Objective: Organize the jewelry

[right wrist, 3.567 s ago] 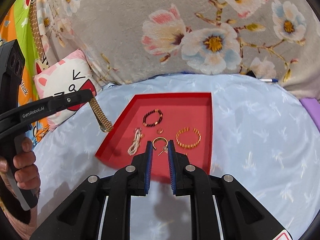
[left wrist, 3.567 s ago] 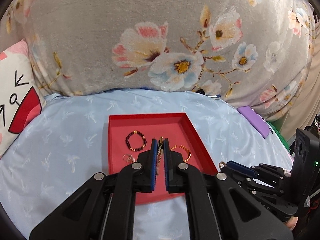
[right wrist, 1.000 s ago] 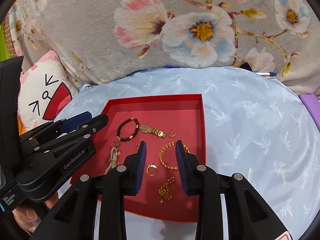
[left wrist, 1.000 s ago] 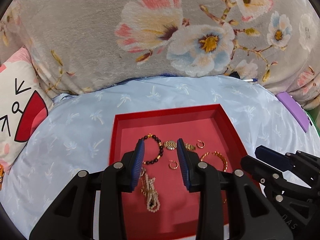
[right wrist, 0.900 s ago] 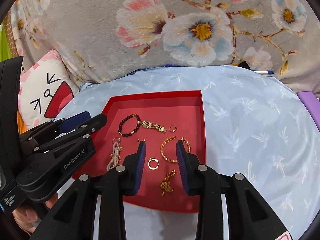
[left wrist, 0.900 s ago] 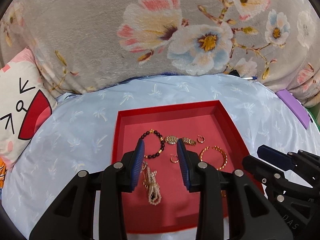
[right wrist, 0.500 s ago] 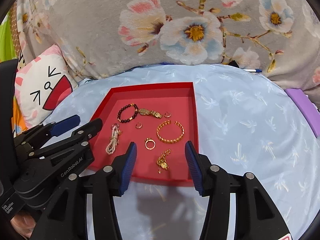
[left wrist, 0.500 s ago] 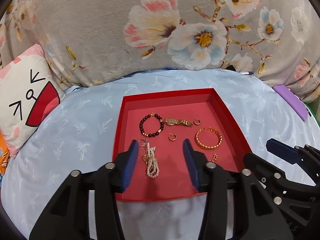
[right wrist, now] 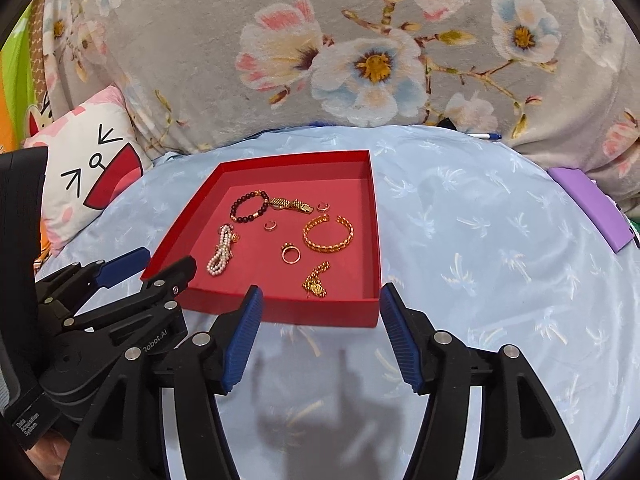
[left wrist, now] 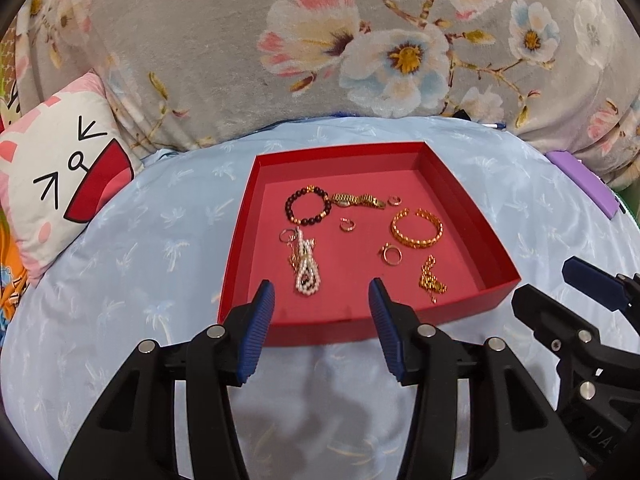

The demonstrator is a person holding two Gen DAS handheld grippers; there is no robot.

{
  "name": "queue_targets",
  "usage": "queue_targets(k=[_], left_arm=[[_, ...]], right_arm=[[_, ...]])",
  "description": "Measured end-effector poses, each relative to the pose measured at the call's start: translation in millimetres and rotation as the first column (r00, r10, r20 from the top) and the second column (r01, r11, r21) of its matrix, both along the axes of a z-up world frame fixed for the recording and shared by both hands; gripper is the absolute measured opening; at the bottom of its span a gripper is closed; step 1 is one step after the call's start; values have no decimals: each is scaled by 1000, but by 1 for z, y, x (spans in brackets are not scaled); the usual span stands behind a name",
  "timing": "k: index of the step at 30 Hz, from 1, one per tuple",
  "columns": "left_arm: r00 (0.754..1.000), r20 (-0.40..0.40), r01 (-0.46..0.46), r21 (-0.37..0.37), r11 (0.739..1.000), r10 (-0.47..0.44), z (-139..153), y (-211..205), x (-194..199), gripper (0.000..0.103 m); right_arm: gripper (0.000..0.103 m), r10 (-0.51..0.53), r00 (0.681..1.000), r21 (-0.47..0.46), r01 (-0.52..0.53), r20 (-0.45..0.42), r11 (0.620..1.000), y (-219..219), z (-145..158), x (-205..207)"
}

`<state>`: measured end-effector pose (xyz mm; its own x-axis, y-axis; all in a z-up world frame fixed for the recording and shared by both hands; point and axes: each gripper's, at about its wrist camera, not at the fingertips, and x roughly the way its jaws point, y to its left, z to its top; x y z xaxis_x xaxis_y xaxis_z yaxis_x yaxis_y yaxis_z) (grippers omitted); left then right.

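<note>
A red tray (left wrist: pixel 492 248) (right wrist: pixel 376 236) lies on the blue bedsheet. In it are a dark bead bracelet (left wrist: pixel 308 208) (right wrist: pixel 249 206), a gold watch-band chain (left wrist: pixel 358 200) (right wrist: pixel 290 204), a gold cuff bangle (left wrist: pixel 417 227) (right wrist: pixel 328 234), a pearl strand (left wrist: pixel 306 269) (right wrist: pixel 221 255), a gold chain (left wrist: pixel 431 278) (right wrist: pixel 316 279) and small rings (left wrist: pixel 391 254) (right wrist: pixel 290 254). My left gripper (left wrist: pixel 321 300) is open and empty, held just in front of the tray's near wall. My right gripper (right wrist: pixel 319 304) is open and empty, also in front of the tray.
A floral grey blanket (left wrist: pixel 320 48) rises behind the bed. A cartoon-face pillow (left wrist: pixel 60 168) (right wrist: pixel 88 168) lies at the left. A purple flat box (left wrist: pixel 580 184) (right wrist: pixel 588 204) lies at the right. A pen (right wrist: pixel 484 135) rests at the blanket's foot.
Both grippers have drawn back from over the tray and opened wider. The gold watch-band chain that the left gripper held 3.6 s ago now lies in the tray.
</note>
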<state>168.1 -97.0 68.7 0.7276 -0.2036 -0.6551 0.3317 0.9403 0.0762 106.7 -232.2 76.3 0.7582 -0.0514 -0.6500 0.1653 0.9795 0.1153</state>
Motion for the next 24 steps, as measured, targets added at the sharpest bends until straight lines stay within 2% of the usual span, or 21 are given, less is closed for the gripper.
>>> queue_targets(k=[6, 10, 15, 24], left_arm=[[1000, 10, -24, 7, 1000, 24, -13, 1, -15, 48], [999, 18, -50, 9, 999, 50, -24, 5, -22, 58], [997, 7, -72, 24, 997, 72, -41, 10, -28, 60], [993, -30, -118, 1, 993, 118, -56, 21, -26, 79]], right_arm=[[66, -26, 1000, -26, 27, 9, 999, 1, -12, -10], [70, -40, 999, -1, 40, 6, 999, -4, -24, -16], [74, -47, 999, 7, 47, -5, 999, -5, -39, -19], [78, -49, 999, -63, 48, -23, 997, 6, -58, -15]])
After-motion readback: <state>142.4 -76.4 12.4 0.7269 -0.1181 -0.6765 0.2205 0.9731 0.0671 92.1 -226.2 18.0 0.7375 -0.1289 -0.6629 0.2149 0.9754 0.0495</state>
